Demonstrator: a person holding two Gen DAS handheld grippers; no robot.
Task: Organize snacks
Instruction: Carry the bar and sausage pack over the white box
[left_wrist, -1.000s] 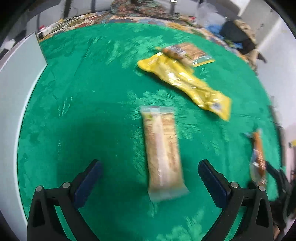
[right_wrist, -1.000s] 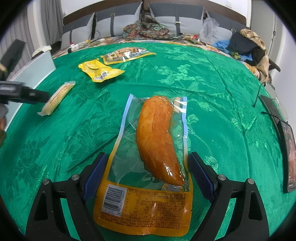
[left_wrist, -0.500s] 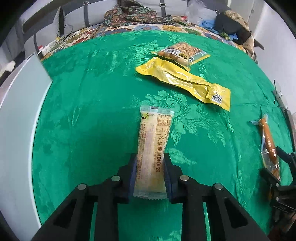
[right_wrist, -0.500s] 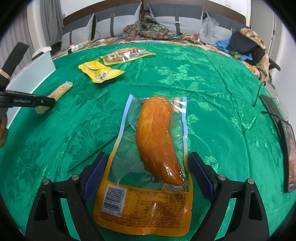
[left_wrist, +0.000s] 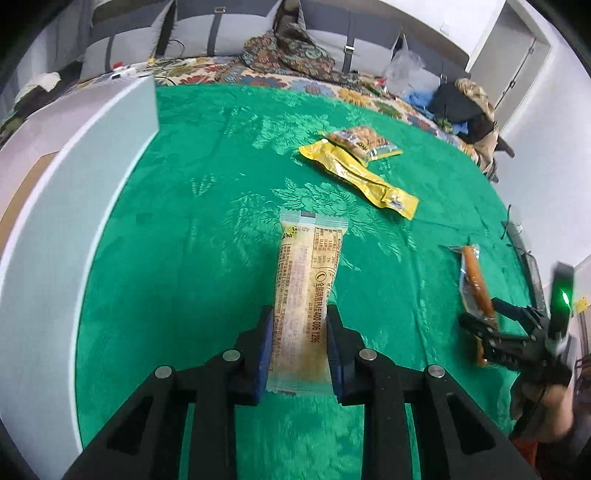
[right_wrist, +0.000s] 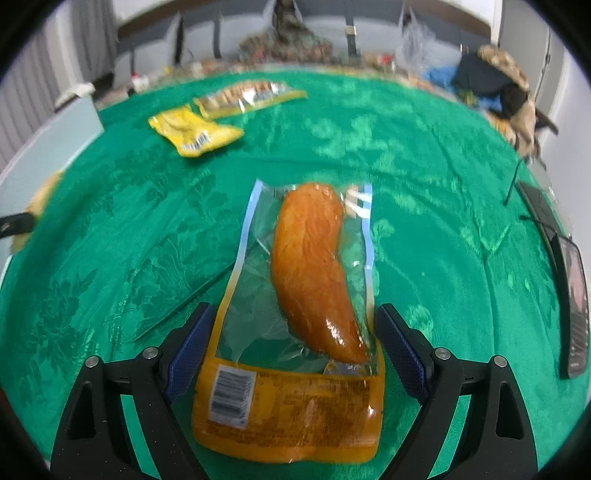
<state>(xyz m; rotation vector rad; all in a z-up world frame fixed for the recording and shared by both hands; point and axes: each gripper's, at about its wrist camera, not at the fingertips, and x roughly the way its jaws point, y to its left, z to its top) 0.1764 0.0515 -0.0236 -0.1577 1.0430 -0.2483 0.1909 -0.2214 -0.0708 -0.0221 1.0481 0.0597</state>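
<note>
On the green cloth (left_wrist: 207, 229), my left gripper (left_wrist: 299, 314) is shut on the near end of a beige snack bar (left_wrist: 308, 266), which sticks out forward and is lifted off the cloth. A clear and orange pack with an orange-brown piece of meat (right_wrist: 306, 273) lies flat between the fingers of my right gripper (right_wrist: 295, 332), which stands open with its blue pads just beside the pack's edges. In the left wrist view the same pack (left_wrist: 474, 277) and right gripper (left_wrist: 480, 321) show at the far right.
A yellow pouch (left_wrist: 360, 177) and a pack of nuts (left_wrist: 360, 140) lie together at the far side of the cloth. A white open box (left_wrist: 74, 184) stands along the left edge. A dark phone (right_wrist: 572, 302) lies at the right edge. Cushions and clothes sit behind.
My left gripper closed on the beige bar, then lifted it and carried it toward the white box. The right gripper and its pack stayed put.
</note>
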